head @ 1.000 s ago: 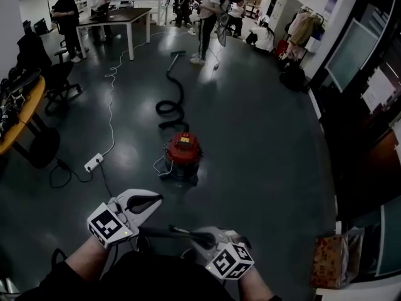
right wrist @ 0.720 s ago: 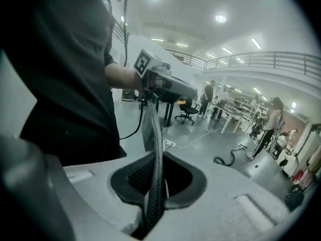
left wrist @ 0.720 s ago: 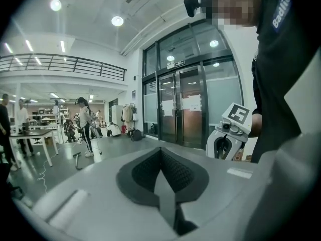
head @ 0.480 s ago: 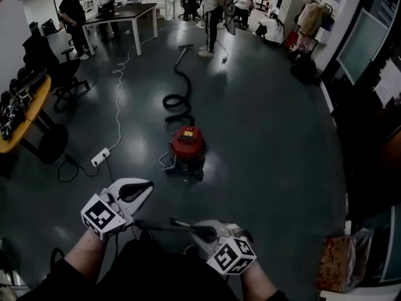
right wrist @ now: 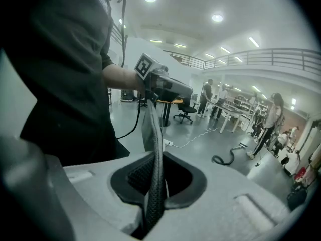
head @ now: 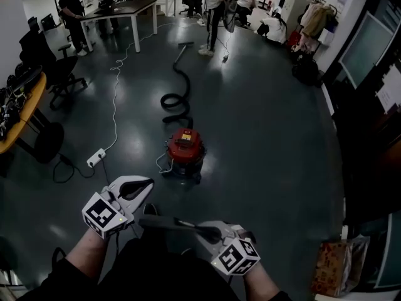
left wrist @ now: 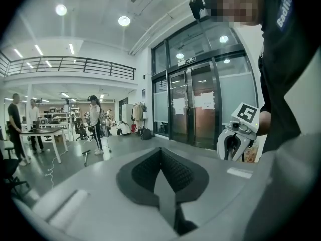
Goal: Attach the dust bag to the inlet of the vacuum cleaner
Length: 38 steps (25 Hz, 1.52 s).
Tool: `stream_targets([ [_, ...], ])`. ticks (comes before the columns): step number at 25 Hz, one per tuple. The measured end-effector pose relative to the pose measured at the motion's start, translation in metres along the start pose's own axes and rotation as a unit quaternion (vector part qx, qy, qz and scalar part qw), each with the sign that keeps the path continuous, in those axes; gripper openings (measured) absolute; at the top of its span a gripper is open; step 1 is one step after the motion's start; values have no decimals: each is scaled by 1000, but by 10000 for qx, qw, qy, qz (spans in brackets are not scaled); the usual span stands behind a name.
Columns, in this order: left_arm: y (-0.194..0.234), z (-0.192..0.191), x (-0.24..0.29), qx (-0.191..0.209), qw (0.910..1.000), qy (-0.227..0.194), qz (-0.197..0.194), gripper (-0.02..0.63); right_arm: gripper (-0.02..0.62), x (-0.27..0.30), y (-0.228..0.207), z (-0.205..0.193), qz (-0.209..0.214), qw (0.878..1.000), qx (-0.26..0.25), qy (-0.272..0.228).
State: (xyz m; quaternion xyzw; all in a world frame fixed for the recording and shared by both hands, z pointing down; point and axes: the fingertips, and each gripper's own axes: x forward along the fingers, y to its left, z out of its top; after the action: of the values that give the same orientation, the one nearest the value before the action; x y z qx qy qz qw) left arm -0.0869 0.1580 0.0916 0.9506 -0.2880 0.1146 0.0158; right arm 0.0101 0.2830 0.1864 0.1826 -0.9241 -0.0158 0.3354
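Dust bag (head: 178, 225) is moving a little nearer the red vacuum cleaner (head: 185, 148) on the floor (head: 269, 137). It is stretching between the left tongs (left wrist: 161, 157) and the right tongs (right wrist: 155, 160). Both are staying squeezed on its edges. The bag is still well apart from the inlet.

Red vacuum cleaner (head: 184, 150), hose (head: 175, 99) on floor (head: 263, 124)

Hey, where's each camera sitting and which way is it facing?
Head view: on the person's head, steeply down at the vacuum cleaner; forearms, left gripper, right gripper show.
Left gripper view: along its shut jaws toward glass doors; torso and right gripper show.
Right gripper view: along its jaws toward the left gripper; torso shows.
All share the dust bag.
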Motion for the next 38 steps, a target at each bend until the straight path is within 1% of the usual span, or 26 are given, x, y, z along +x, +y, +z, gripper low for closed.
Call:
stream_targets([
  [3,26,-3,11,-16,9999,-51,-121,2,28,14,-18,5,-66,10000,22,54],
  [8,83,-13,31,15,9992,-129,-371,2,28,47,-51,17,-341,9993,59,155],
  [11,119,-12,45,59,9982,-165,-568,2,28,68,-71,25,-450,9986,169,226],
  [13,140,-15,53,15,9974,-212,-694,2,28,80,-84,30,-539,9976,291,331],
  [17,173,-25,70,-50,9951,-279,-945,2,28,101,-109,37,-761,9943,435,604],
  [21,198,-43,90,-148,9945,-256,-1009,2,28,125,-128,35,-816,9926,489,748],
  [25,209,-56,113,-203,9951,-227,-938,2,28,141,-146,30,-710,9934,489,753],
  [27,213,-63,125,-237,9962,-201,-816,2,28,148,-154,19,-642,9946,466,670],
  [30,223,-76,145,-299,9983,-155,-486,3,28,156,-170,6,-499,9960,536,510],
  [32,229,-86,157,-452,9987,-133,-199,3,28,161,-176,-9,-357,9972,520,403],
  [34,234,-97,169,-521,9986,-3,48,11,28,166,-181,-28,-193,9986,415,275],
  [38,241,-128,200,-314,9978,512,292,63,28,174,-199,-53,77,9992,377,78],
])
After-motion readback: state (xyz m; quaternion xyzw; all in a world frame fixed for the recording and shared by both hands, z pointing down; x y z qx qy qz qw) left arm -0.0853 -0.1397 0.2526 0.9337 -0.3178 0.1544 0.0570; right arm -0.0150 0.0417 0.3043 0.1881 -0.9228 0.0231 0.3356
